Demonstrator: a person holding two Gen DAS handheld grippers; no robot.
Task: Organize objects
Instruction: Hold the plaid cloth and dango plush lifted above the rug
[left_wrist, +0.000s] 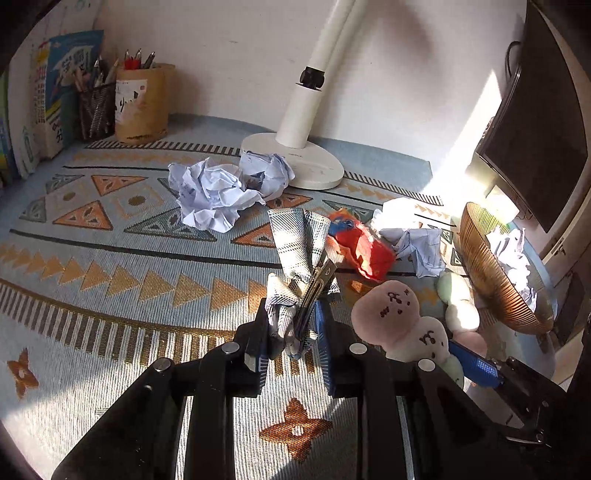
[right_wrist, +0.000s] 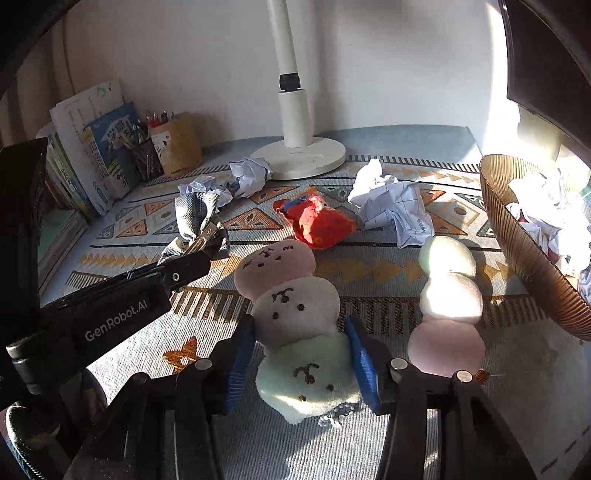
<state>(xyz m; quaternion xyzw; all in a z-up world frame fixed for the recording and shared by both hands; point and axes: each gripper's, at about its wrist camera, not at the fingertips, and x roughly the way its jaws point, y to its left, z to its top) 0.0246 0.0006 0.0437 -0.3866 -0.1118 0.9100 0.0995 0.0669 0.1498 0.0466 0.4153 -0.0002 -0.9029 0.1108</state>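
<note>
My left gripper (left_wrist: 291, 332) has its jaws pinched on a plaid fabric bow (left_wrist: 303, 243) with a metal clip, lifted just left of the red crumpled wrapper (left_wrist: 364, 247). My right gripper (right_wrist: 301, 354) has its jaws closed against the soft plush skewer (right_wrist: 295, 314) of three rounded dumplings with stitched faces, pink, white and pale green. I think it rests on the woven patterned mat (right_wrist: 369, 266), though I can't be sure. A second plush skewer (right_wrist: 448, 291) lies right of it, beside the ribbed amber bowl (right_wrist: 524, 258) holding crumpled paper (right_wrist: 546, 210). More crumpled sheets (left_wrist: 214, 192) sit behind the wrapper, near the white lamp base (left_wrist: 314, 162).
</note>
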